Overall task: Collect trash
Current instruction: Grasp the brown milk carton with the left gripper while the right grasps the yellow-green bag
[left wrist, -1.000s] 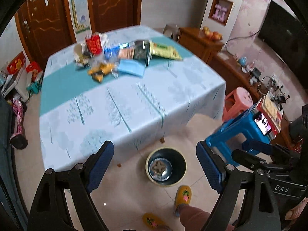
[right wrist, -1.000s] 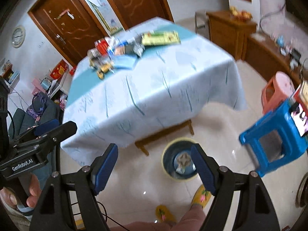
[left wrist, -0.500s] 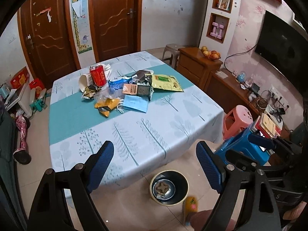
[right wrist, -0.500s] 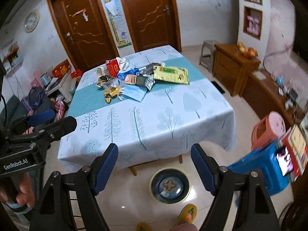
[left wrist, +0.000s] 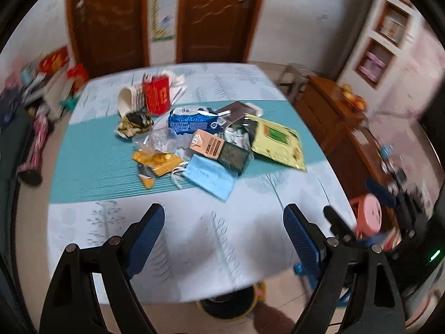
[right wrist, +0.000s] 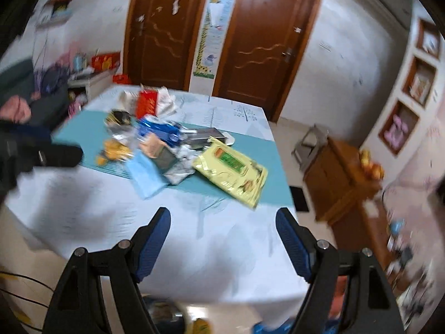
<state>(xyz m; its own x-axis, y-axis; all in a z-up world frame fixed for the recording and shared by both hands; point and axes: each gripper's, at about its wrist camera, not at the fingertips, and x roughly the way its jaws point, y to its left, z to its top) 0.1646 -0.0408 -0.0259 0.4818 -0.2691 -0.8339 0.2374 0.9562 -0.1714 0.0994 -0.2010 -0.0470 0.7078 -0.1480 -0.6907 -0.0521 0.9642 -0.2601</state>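
Both views have swung up from the floor bin to the trash heap [left wrist: 192,139] at mid-table [left wrist: 194,250]. Left gripper [left wrist: 224,239] and right gripper [right wrist: 222,240] hover short of it, jaws spread, empty. Risk: loose overlapping wrappers, from yellow packet [left wrist: 157,162] to green pouch [left wrist: 278,144], may slide or snag neighbours.

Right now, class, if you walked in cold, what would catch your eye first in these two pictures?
The heap of trash on the teal band across the middle of the table stands out first: a red carton at the back, a yellow-green packet on its right edge, a light blue pouch nearest. In front, the left gripper and right gripper gape open and empty.
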